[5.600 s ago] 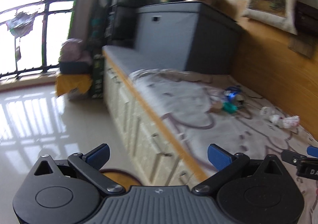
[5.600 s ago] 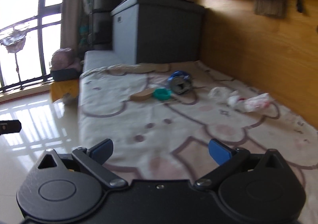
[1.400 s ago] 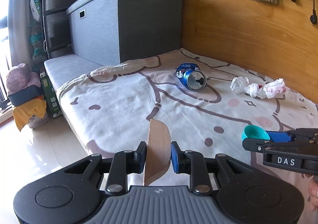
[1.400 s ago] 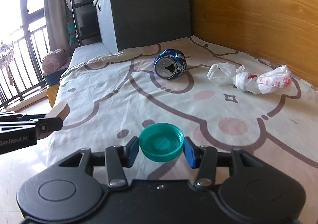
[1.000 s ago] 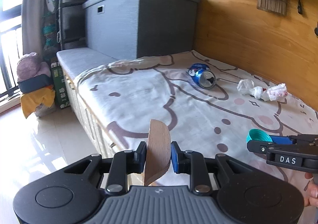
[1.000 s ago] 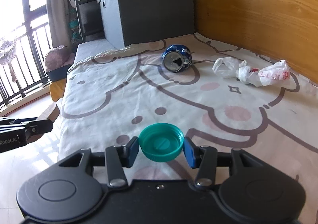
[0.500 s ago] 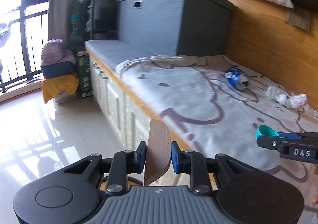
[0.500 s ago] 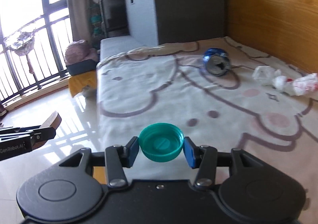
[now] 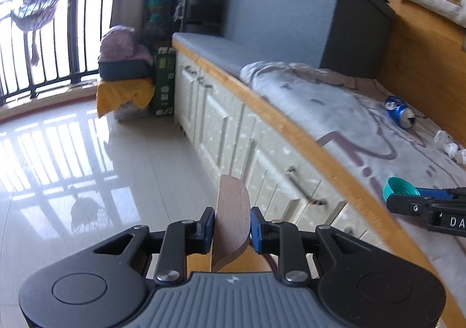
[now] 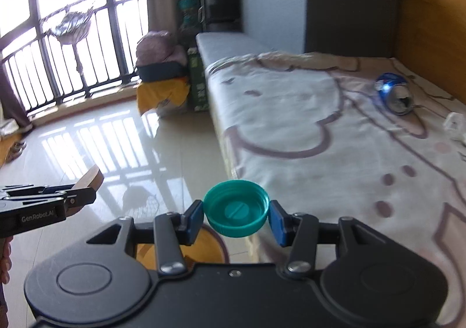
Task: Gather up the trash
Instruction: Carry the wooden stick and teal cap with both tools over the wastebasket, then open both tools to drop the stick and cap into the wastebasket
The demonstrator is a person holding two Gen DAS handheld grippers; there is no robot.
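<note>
Trash count: four pieces in view — one wooden piece (image 9: 231, 220), one teal bottle cap (image 10: 236, 208), one blue can (image 9: 399, 115), one crumpled white plastic bag (image 9: 450, 147) at the frame edge.
Wooden piece: flat, rounded top, standing on edge between the blue pads of the left claw (image 9: 230, 224); seen from the right wrist view as a brown tip sticking out past the black fingers at left.
Bottle cap: open side up, pinched at its rim by the right claw (image 10: 236, 215).
Left claw: closed narrow on the wooden piece, pads touching both faces.
Right claw: part-way closed, gripping the cap on both sides.
Can: lying on its side on the bed (image 10: 291, 112), mouth toward the cameras, near the wooden wall (image 9: 422, 65).
Plastic bag: on the bed, near the can, mostly cut off by the frame.
Bed: one, patterned cover, white drawer fronts (image 9: 233, 135) under a wooden edge.
Storage box: one grey box (image 9: 291, 7) at the far end of the bed.
Floor: glossy tile (image 9: 87, 159), window bars reflected; a round tan shape shows right under both claws, partly hidden.
Person: fingers (image 10: 5, 258) visible at the left edge of the right wrist view.
Change vs earlier: both claws were over the bed cover about a second back — now both look out past the bed edge over the floor; can and bag sit smaller and further right; grips unchanged.
</note>
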